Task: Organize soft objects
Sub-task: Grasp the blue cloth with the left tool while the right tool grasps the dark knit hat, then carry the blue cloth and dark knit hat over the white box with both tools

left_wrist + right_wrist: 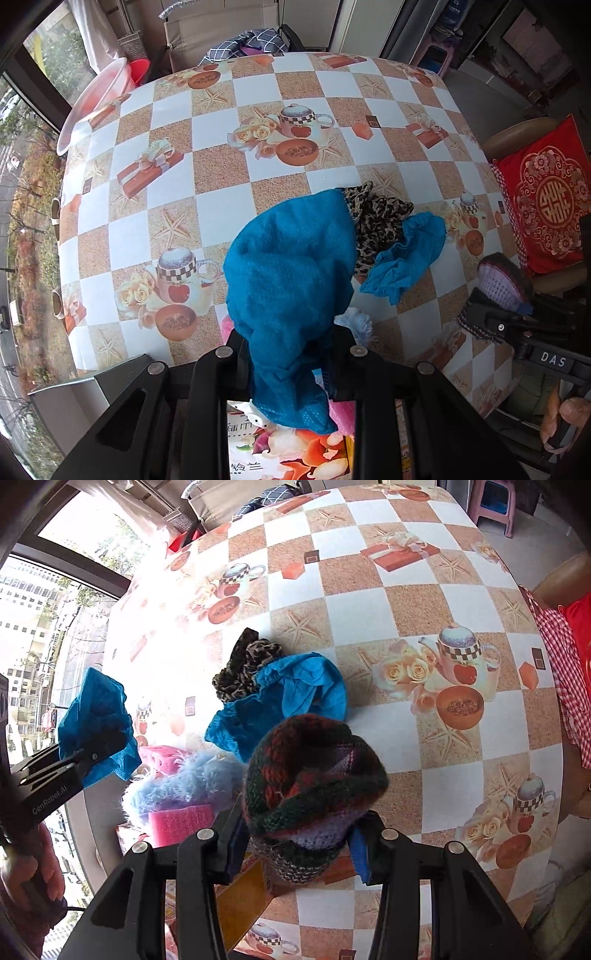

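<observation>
My left gripper [288, 354] is shut on a teal blue scarf [291, 266] and holds it bunched above the table; it also shows at the left of the right wrist view [94, 720]. My right gripper [299, 838] is shut on a multicoloured knitted hat [314, 771], which also shows in the left wrist view [502, 280]. On the table lie a leopard-print cloth [247, 664] and a lighter blue cloth [284, 698], touching each other. A fluffy light-blue item [184, 782] and pink fabric [181, 823] sit at the near edge, over a box.
The round table [221, 206] has a checkered printed cover. A floral box [291, 450] lies under my left gripper. A pink basin [96, 96] stands at the far left edge. A red cushion [543, 199] rests on a chair to the right. A chair with plaid fabric [255, 40] stands behind.
</observation>
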